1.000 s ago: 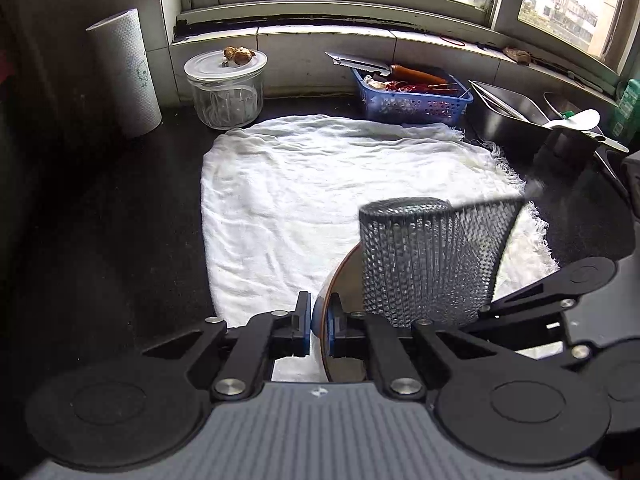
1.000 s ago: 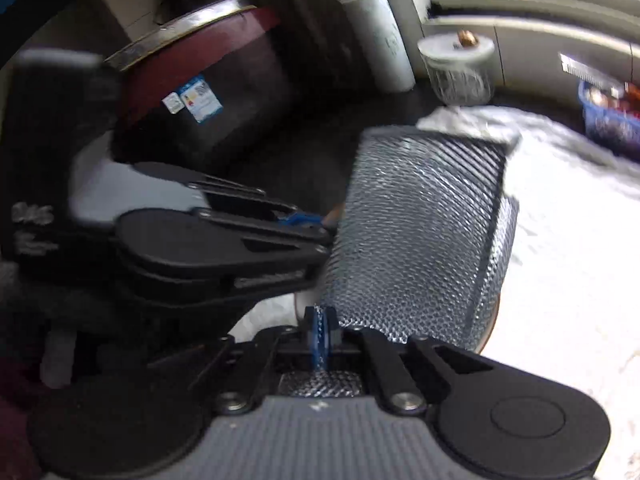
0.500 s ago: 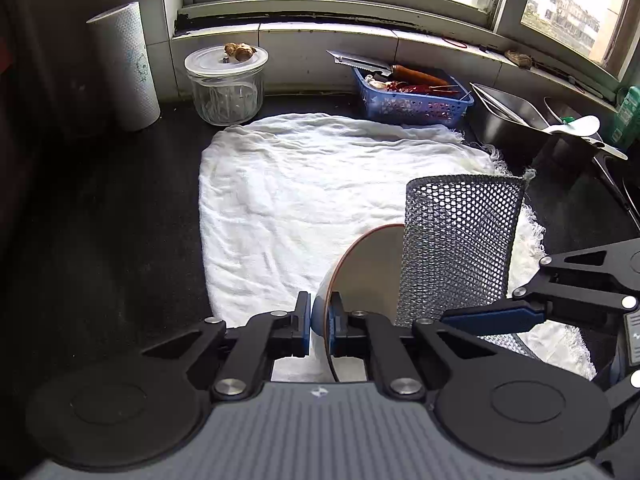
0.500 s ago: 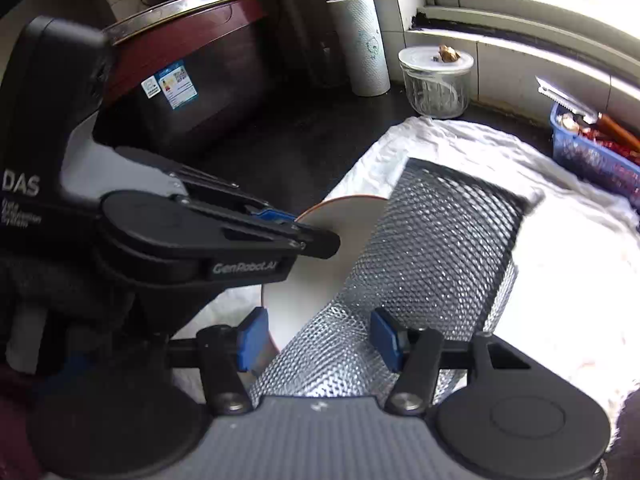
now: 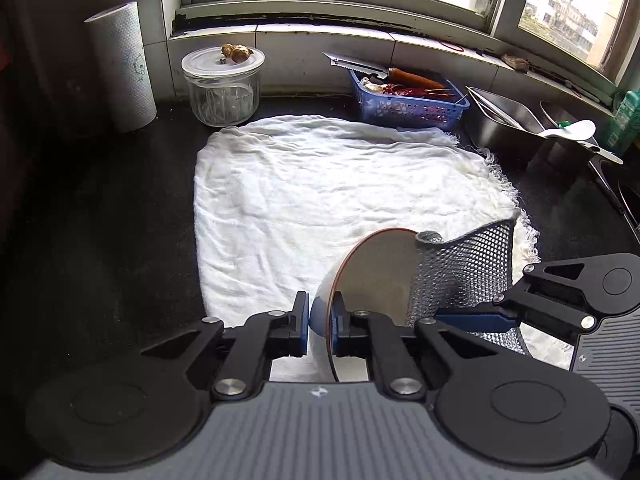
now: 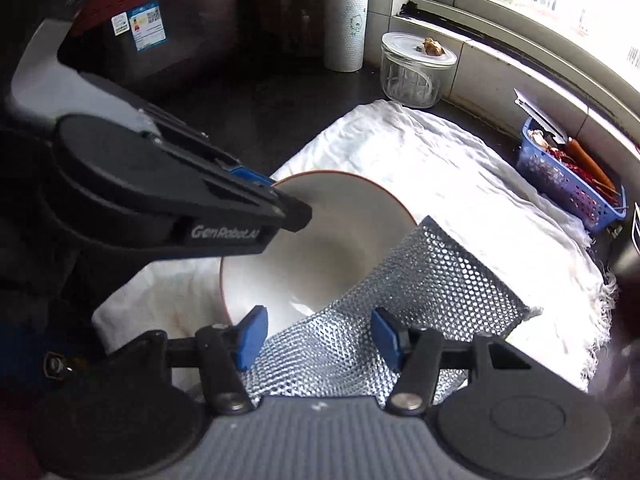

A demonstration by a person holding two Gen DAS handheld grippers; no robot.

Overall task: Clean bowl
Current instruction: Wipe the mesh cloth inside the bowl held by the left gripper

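A white bowl [image 5: 376,268] with a brown rim is held on edge above the white cloth [image 5: 320,184]. My left gripper [image 5: 322,322] is shut on the bowl's rim. In the right wrist view the bowl [image 6: 320,248] faces me, its inside showing. My right gripper [image 6: 318,338] stands open, and a silver mesh scrubbing cloth [image 6: 420,300] lies loose between its blue pads, draping into the bowl. The mesh cloth also shows in the left wrist view [image 5: 464,276], beside the right gripper's fingers [image 5: 476,318].
At the back stand a paper towel roll [image 5: 122,68], a lidded glass jar [image 5: 222,84], a blue basket [image 5: 408,102] with a knife and a carrot, and steel pans [image 5: 504,120]. A dark appliance [image 6: 120,40] stands at the left. The counter [image 5: 100,220] is black.
My right gripper has opened from shut and its hold on the mesh cloth has loosened. The mesh has dropped lower and sagged into the bowl. The left gripper keeps holding the bowl.
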